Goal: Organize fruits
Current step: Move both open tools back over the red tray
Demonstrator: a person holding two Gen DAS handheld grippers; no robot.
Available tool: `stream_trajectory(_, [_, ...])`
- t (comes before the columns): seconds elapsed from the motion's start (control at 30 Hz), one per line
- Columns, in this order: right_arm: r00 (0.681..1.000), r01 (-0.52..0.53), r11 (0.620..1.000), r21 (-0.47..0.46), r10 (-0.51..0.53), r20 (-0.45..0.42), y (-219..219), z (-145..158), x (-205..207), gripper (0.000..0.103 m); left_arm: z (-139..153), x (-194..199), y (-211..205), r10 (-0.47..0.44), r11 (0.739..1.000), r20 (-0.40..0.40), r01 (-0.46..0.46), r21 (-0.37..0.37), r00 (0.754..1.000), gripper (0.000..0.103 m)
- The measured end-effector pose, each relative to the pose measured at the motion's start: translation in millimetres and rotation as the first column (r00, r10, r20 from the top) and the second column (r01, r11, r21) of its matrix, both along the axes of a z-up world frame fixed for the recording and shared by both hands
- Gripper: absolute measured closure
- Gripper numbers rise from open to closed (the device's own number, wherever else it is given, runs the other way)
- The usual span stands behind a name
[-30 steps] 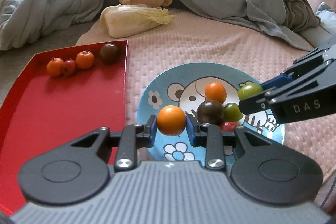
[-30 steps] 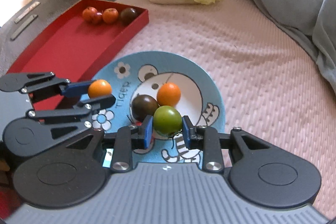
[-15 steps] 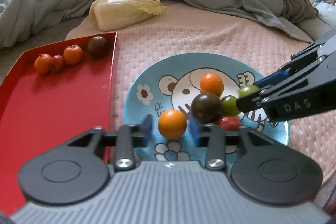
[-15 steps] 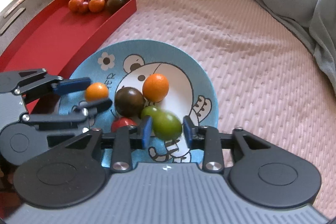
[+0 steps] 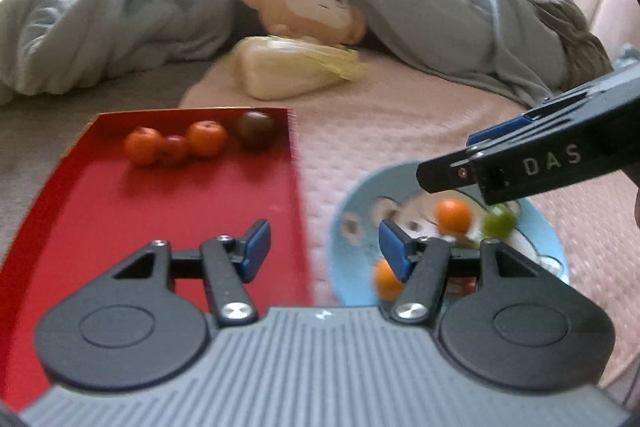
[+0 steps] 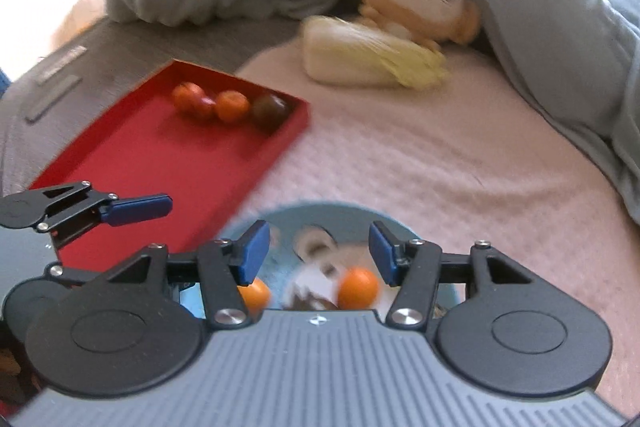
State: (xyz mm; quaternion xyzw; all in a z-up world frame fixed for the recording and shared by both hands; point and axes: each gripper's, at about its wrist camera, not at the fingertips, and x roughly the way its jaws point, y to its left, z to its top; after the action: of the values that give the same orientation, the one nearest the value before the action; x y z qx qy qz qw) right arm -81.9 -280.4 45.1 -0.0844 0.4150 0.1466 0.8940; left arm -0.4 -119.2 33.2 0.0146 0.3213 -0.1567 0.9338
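Both your left gripper (image 5: 324,247) and right gripper (image 6: 316,251) gape empty. The fruits (image 5: 454,215) sit below on the blue plate (image 5: 348,267) (four already in the red tray (image 5: 180,207)). They look small, smooth, roll-prone: pinch gently across the middle.

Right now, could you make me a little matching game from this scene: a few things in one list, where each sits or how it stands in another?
Things:
1. dark tomato
2. green tomato
3. cabbage
4. left gripper

Places or states:
A. on the blue plate
B. open, holding nothing
C. in the red tray
D. on the pink cover by the plush toy

Pairs: 1-C, 2-A, 3-D, 4-B
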Motion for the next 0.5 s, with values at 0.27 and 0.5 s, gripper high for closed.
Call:
stream_trajectory(0.27, [0.994,-0.105,0.994,0.007,0.104,0.036,61.9,1.7,31.6,0.043,-1.8,33.1,56.1,0.135,0.991,0.014,-0.135,0.025,0.991,0.041])
stream_trajectory(0.5, [0.988,-0.152,0.988,0.002,0.152,0.011,95.0,-19.3,80.4,0.049,-17.7,68.0,98.5,0.263,0.965,-0.046,-0.263,-0.003,0.964,0.042])
